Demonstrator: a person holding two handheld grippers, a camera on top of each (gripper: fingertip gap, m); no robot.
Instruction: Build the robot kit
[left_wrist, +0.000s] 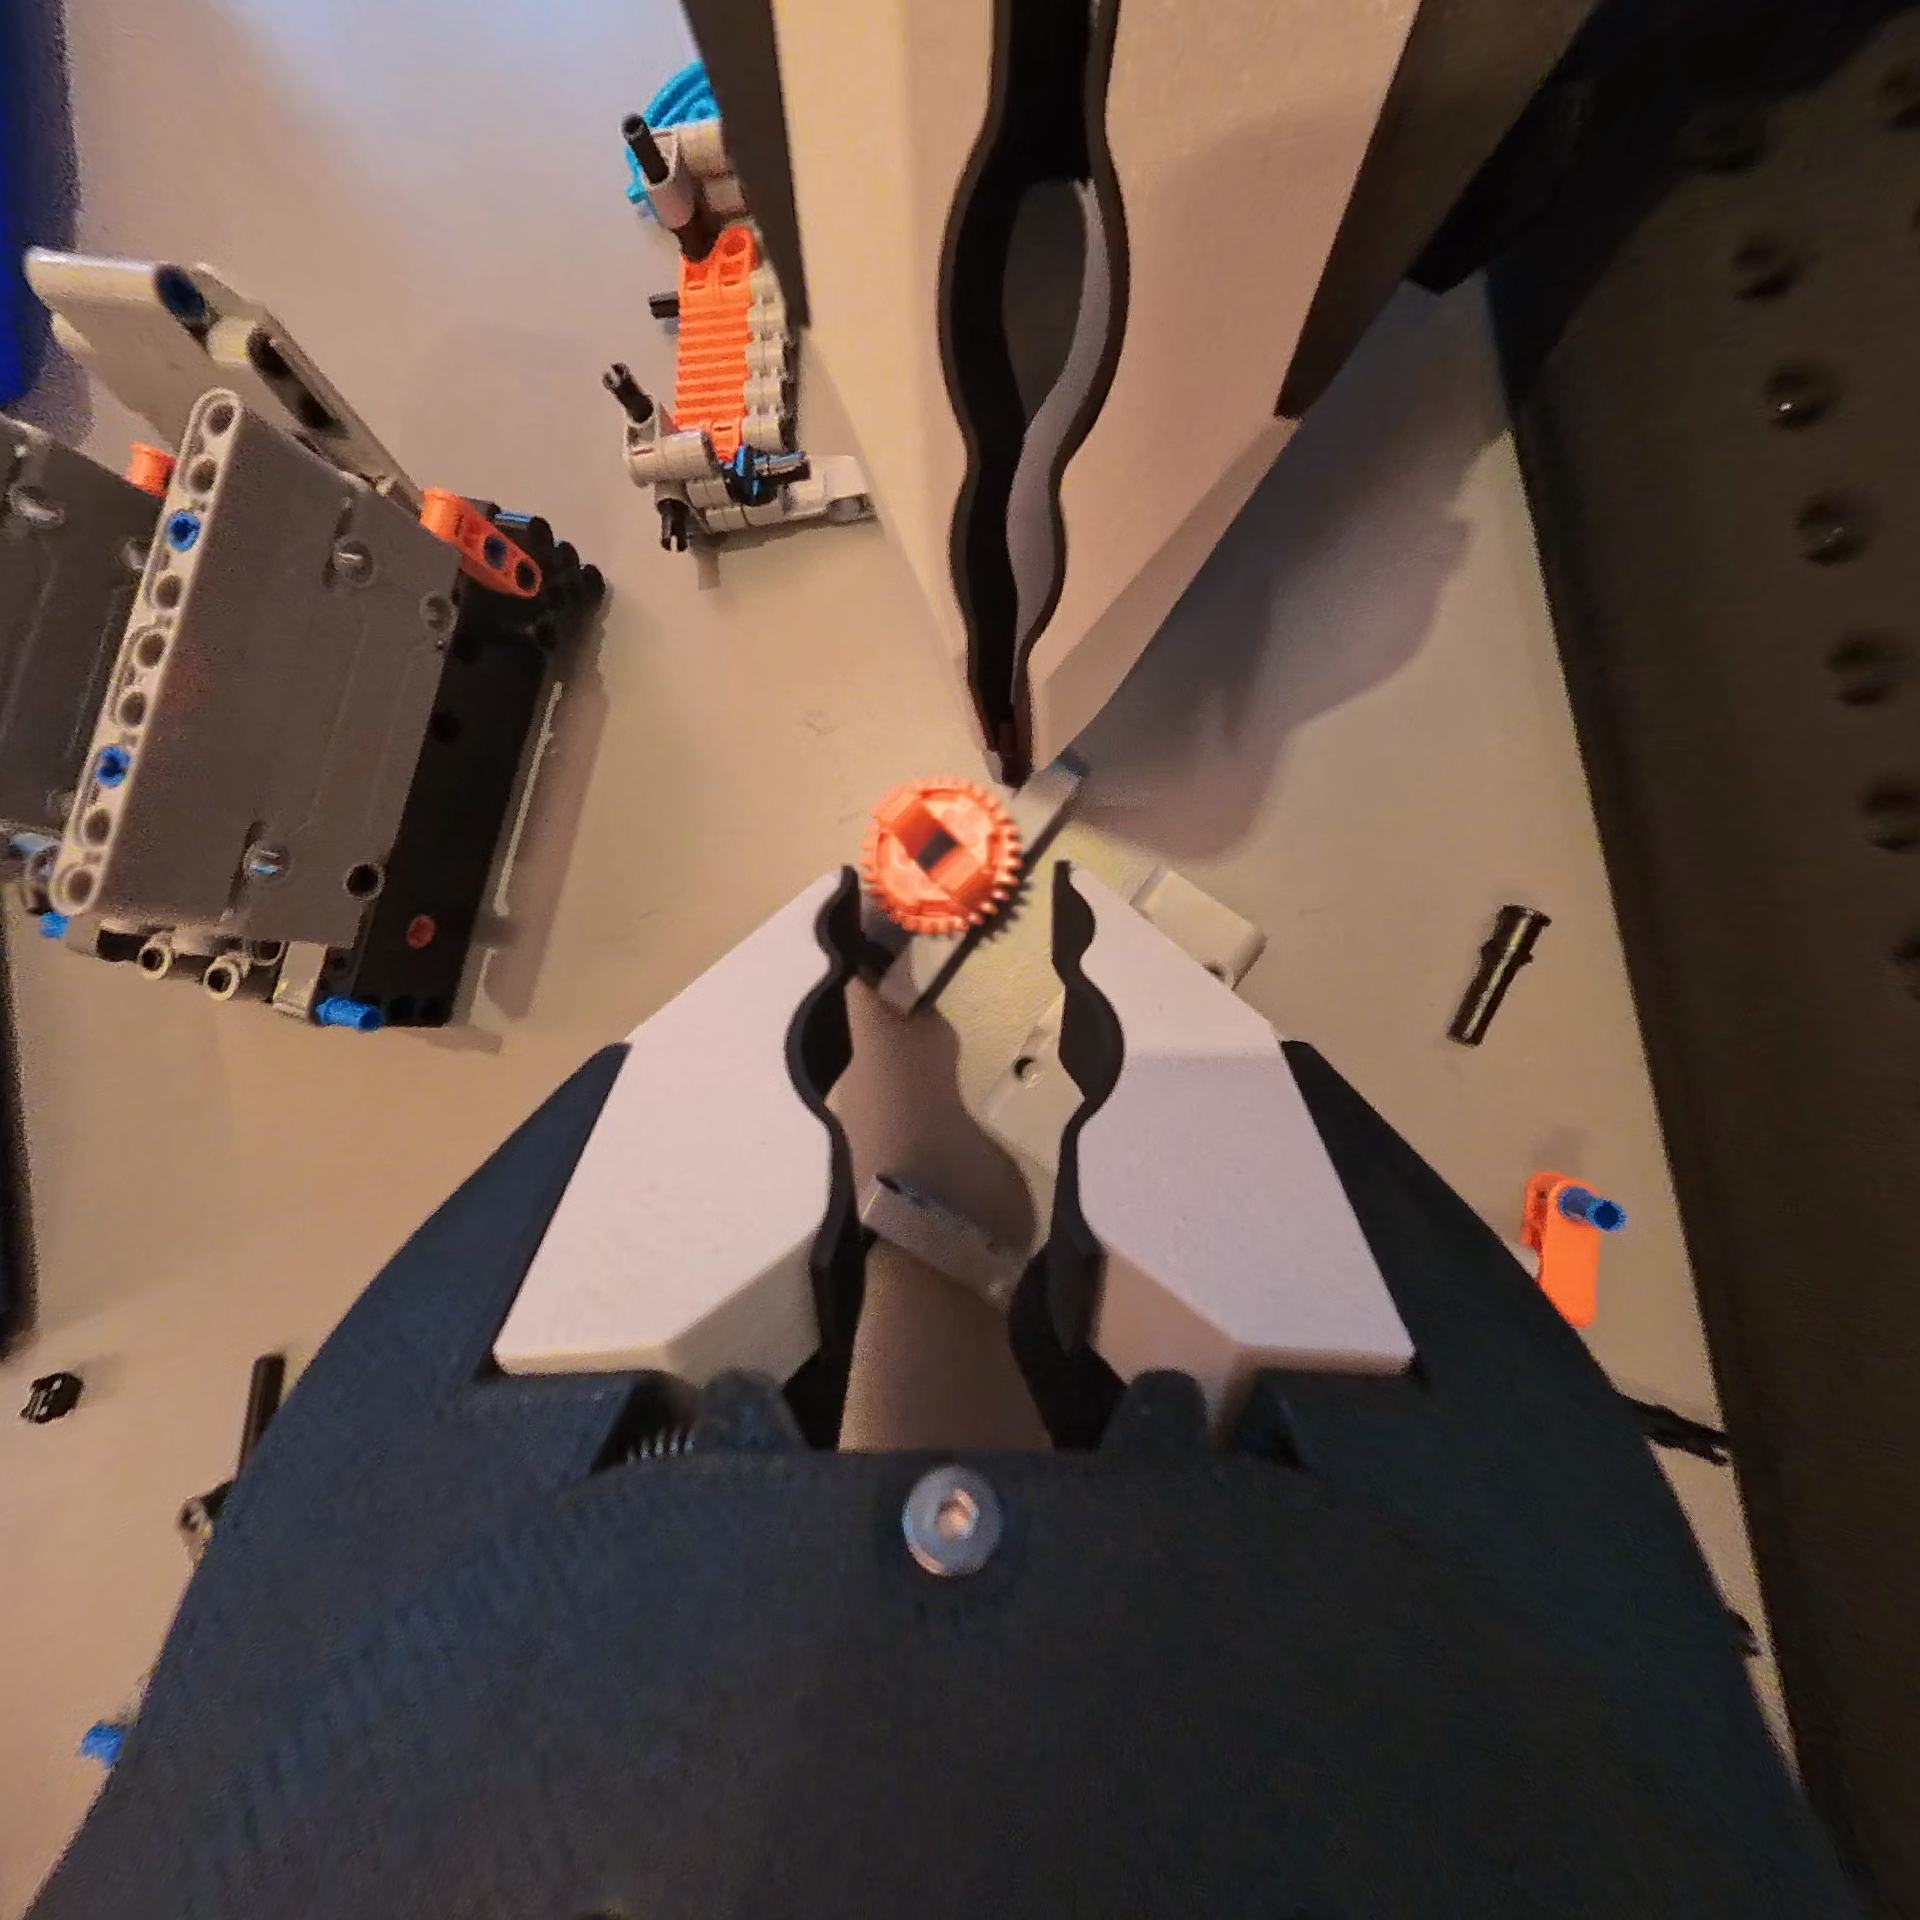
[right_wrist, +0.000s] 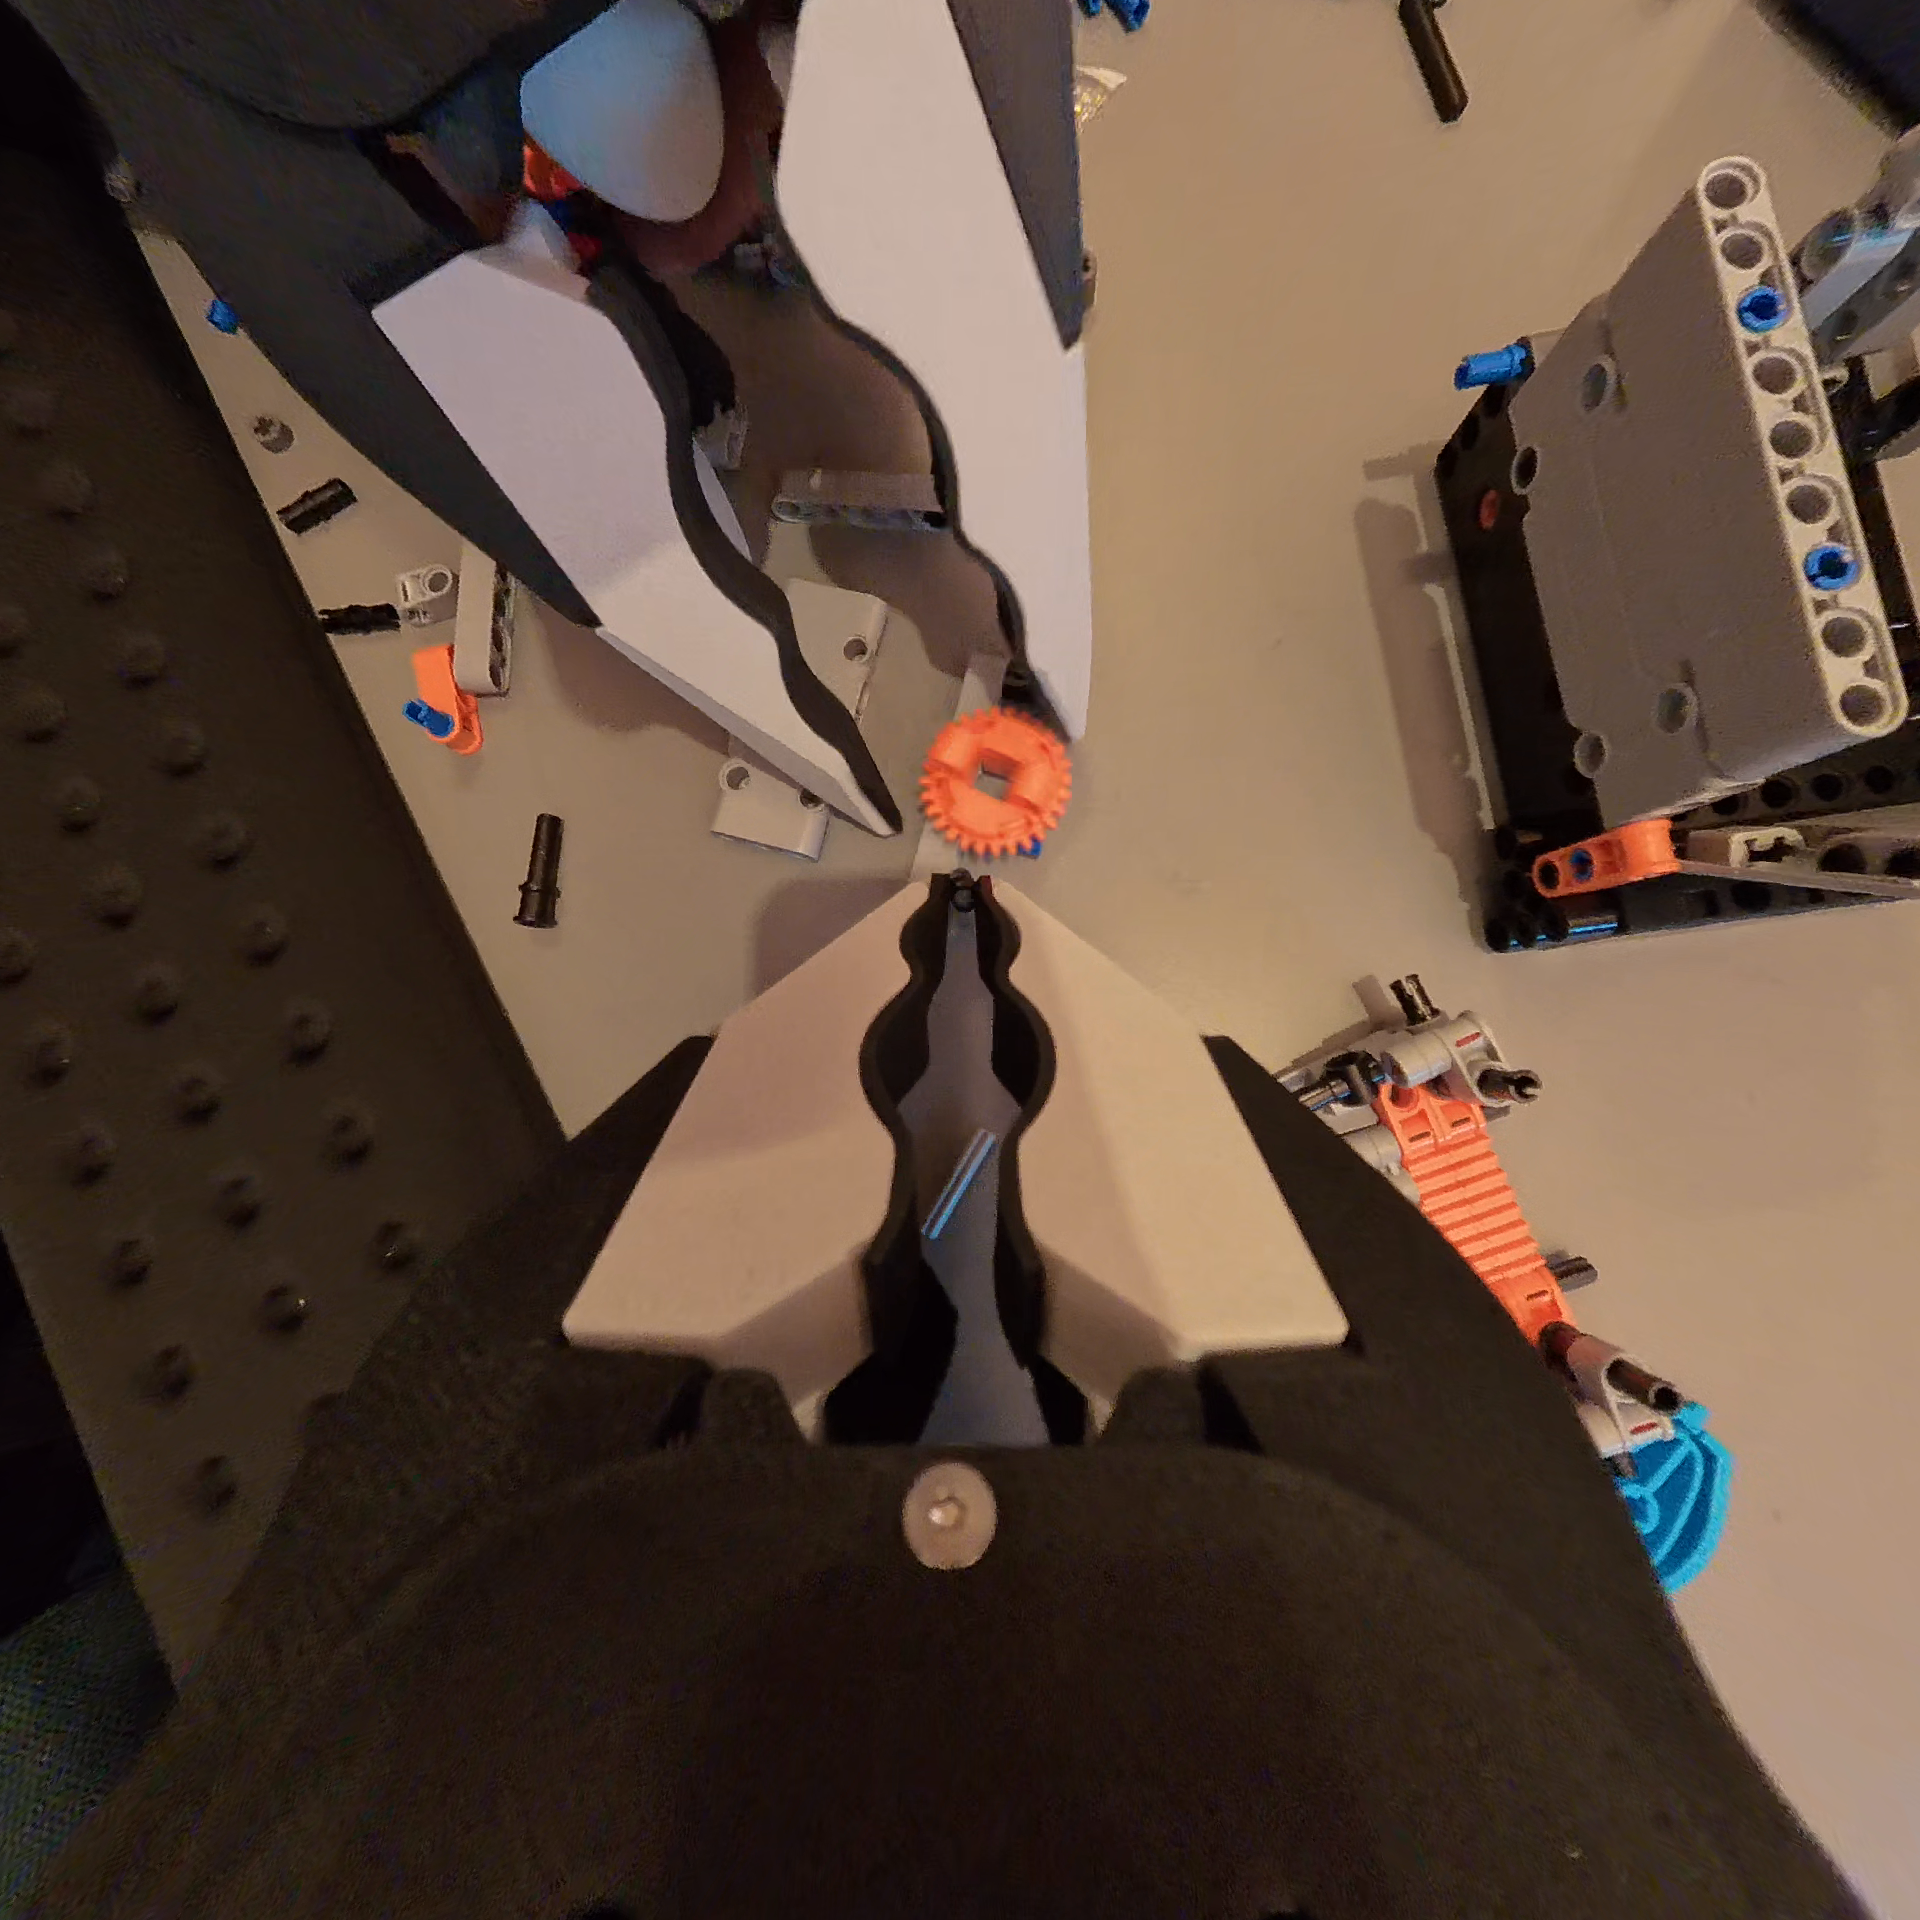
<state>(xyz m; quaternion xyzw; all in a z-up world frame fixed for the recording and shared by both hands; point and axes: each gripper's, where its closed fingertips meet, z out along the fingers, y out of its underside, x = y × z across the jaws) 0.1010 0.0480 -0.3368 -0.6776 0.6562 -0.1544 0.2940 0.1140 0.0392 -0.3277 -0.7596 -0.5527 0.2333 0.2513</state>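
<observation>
Two matching handheld grippers, black bodies with pale grey fingers

The left gripper (left_wrist: 951, 883) has a matte black, layered-looking printed body that widens toward the camera, with one silver hex-socket screw (left_wrist: 952, 1519) set in the middle and a small coil spring (left_wrist: 657, 1444) showing at the finger base. Its fingers (left_wrist: 686, 1174) are pale grey faceted wedges lined inside with wavy black pads (left_wrist: 831, 1081). The right gripper (right_wrist: 961, 883) is built alike: black body, silver screw (right_wrist: 948, 1515), grey wedge fingers (right_wrist: 1143, 1174), scalloped black pads (right_wrist: 894, 1091).
</observation>
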